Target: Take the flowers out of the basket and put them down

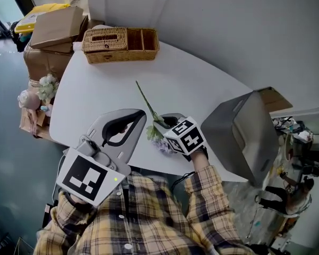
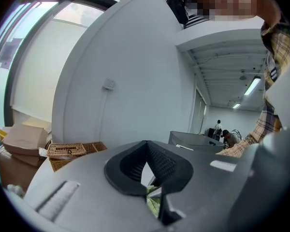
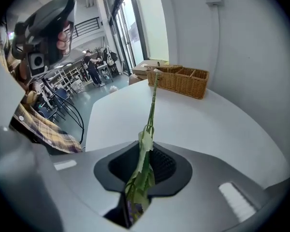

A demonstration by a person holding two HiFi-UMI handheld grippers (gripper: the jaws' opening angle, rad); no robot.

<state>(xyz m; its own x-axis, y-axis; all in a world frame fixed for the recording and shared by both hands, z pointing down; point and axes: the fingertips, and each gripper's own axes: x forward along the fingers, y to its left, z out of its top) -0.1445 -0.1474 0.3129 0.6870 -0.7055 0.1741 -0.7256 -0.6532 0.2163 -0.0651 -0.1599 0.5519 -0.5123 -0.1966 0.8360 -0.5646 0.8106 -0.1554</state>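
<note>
The right gripper (image 1: 162, 122) is low over the near part of the white rounded desk (image 1: 106, 89) and points downward. Its jaws are almost together, and between them is a flower (image 1: 147, 105) with a thin green stem, green leaves and a pale purple bloom. In the right gripper view, the right gripper (image 3: 147, 151) has its dark ribbed pads close against the leaves of the flower (image 3: 150, 115). The bloom is on the near side of the jaws and the stem sticks out in front, in the direction of the far side of the desk (image 3: 203, 124). I cannot tell whether the bloom touches the desk.

The woven brown wicker basket (image 1: 120, 44) stands at the far edge of the desk, well apart from the flower. It has a lidded part on the left and open compartments on the right. It shows also in the right gripper view (image 3: 181, 79).

The left gripper (image 1: 134, 118) is just beside the right one, over the near edge of the desk. In the left gripper view, the left gripper (image 2: 146, 149) has its jaw tips together and nothing between them.

Brown cardboard boxes (image 1: 56, 28) are piled beside the desk at the far left. A bunch of pale flowers (image 1: 42, 89) lies on a lower box. A grey box-like object (image 1: 244, 134) stands at the right of the desk.
</note>
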